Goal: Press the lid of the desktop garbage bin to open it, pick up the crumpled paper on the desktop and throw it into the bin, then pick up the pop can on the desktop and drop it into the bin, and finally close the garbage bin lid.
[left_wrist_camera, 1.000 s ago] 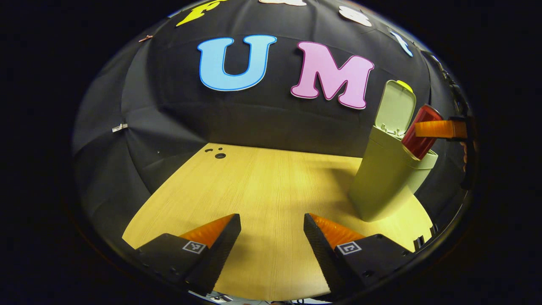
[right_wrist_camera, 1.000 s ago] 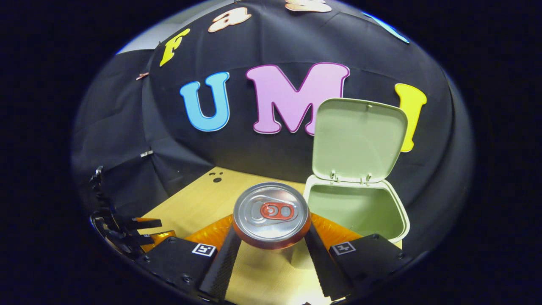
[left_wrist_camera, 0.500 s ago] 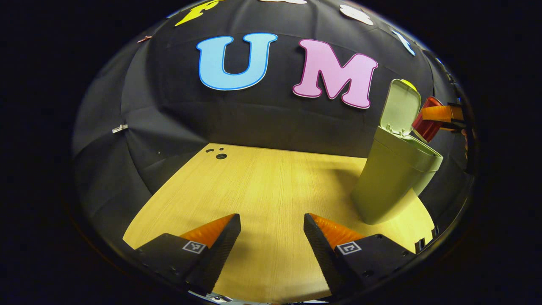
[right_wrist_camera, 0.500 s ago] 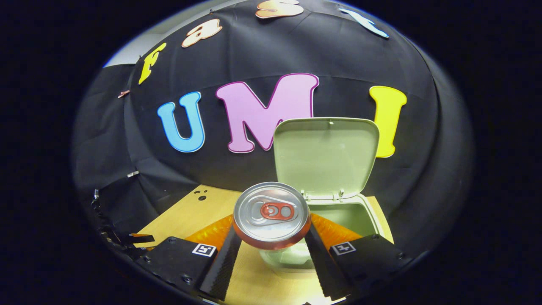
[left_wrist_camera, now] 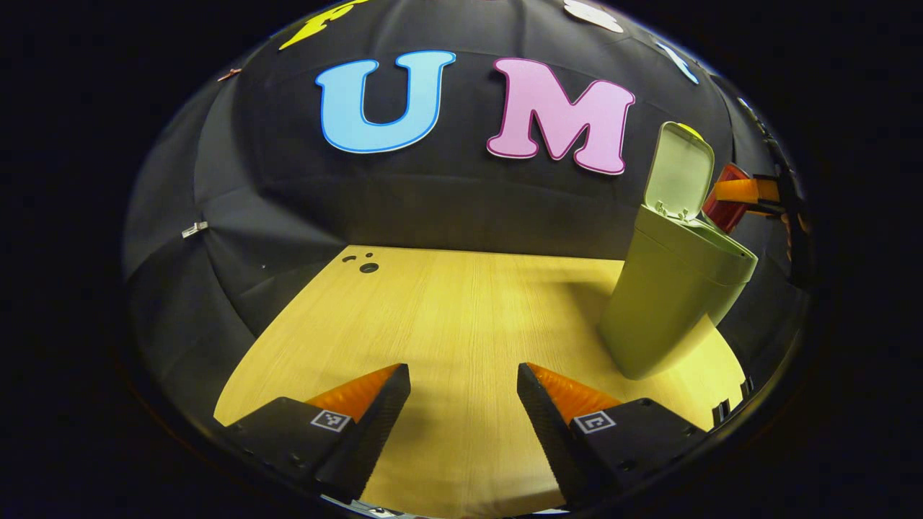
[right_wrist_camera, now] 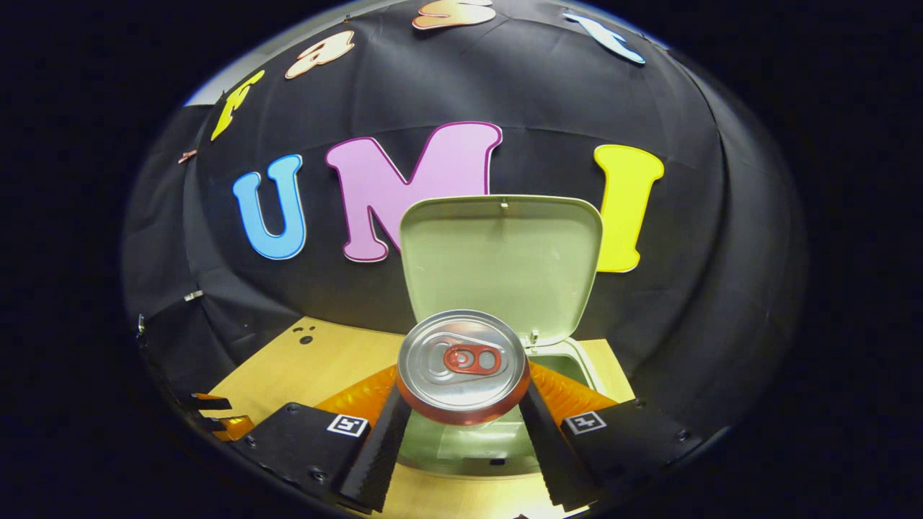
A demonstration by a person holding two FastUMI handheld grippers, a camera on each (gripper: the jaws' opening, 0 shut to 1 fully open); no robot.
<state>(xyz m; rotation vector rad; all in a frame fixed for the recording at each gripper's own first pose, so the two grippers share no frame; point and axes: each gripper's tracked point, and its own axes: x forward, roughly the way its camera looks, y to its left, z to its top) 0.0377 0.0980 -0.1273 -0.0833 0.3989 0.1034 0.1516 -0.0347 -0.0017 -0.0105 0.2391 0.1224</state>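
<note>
A pale green bin (left_wrist_camera: 674, 303) stands on the wooden desktop (left_wrist_camera: 461, 317) at the right of the left gripper view, its lid (left_wrist_camera: 678, 169) raised. In the right gripper view the lid (right_wrist_camera: 501, 263) stands upright straight ahead and the bin's mouth (right_wrist_camera: 469, 440) lies under my fingers. My right gripper (right_wrist_camera: 461, 425) is shut on a red pop can (right_wrist_camera: 461, 364), its silver top facing the camera, held above the mouth. From the left gripper view the can (left_wrist_camera: 725, 205) shows past the bin's rim. My left gripper (left_wrist_camera: 461, 404) hangs open over bare desktop, nothing between its fingers.
Small round holes (left_wrist_camera: 364, 263) mark the desktop's far left corner. Black cloth walls close the booth behind and at both sides. The left gripper (right_wrist_camera: 216, 418) shows at the low left edge of the right gripper view.
My right gripper has carried the can leftward, from beside the bin to over its mouth. The left gripper has barely shifted.
</note>
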